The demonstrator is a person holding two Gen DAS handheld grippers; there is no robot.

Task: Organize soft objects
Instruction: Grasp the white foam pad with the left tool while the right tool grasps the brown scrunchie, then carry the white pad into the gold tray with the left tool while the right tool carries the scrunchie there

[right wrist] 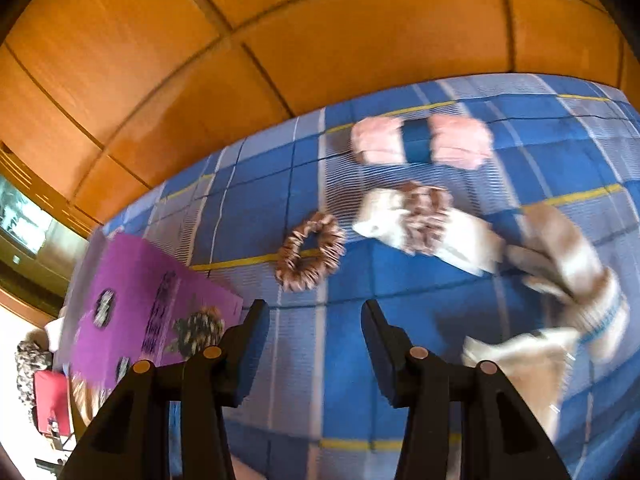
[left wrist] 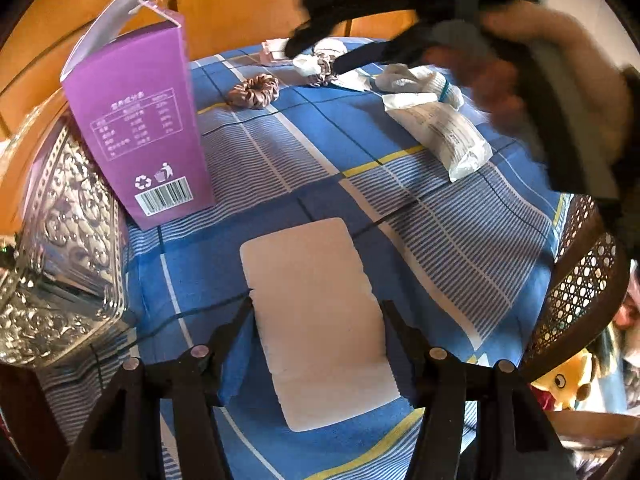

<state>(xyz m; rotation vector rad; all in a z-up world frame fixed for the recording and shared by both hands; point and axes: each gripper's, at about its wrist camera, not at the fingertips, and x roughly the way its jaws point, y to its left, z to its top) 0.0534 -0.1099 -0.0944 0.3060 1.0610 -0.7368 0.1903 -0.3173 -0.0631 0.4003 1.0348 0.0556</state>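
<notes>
My left gripper [left wrist: 317, 304] is open, its fingers on either side of a flat pale pink pad [left wrist: 318, 320] lying on the blue plaid cloth [left wrist: 440, 224]. My right gripper [right wrist: 316, 312] is open and empty above the cloth [right wrist: 400, 320], and shows blurred at the top right of the left wrist view [left wrist: 340, 64]. A brown scrunchie [right wrist: 310, 252] lies just beyond its fingers, also in the left wrist view [left wrist: 253, 91]. A second scrunchie [right wrist: 426, 216] rests on a white sock [right wrist: 440, 236]. Two pink pads [right wrist: 420, 142] lie farther back.
A tall purple box [left wrist: 140, 120] stands open at the left, also seen in the right wrist view [right wrist: 156, 304]. A patterned clear container [left wrist: 60, 248] sits left of it. White packets [left wrist: 444, 136] and a sock [left wrist: 416, 80] lie at the right. A wicker chair [left wrist: 580, 280] stands beyond the table's right edge.
</notes>
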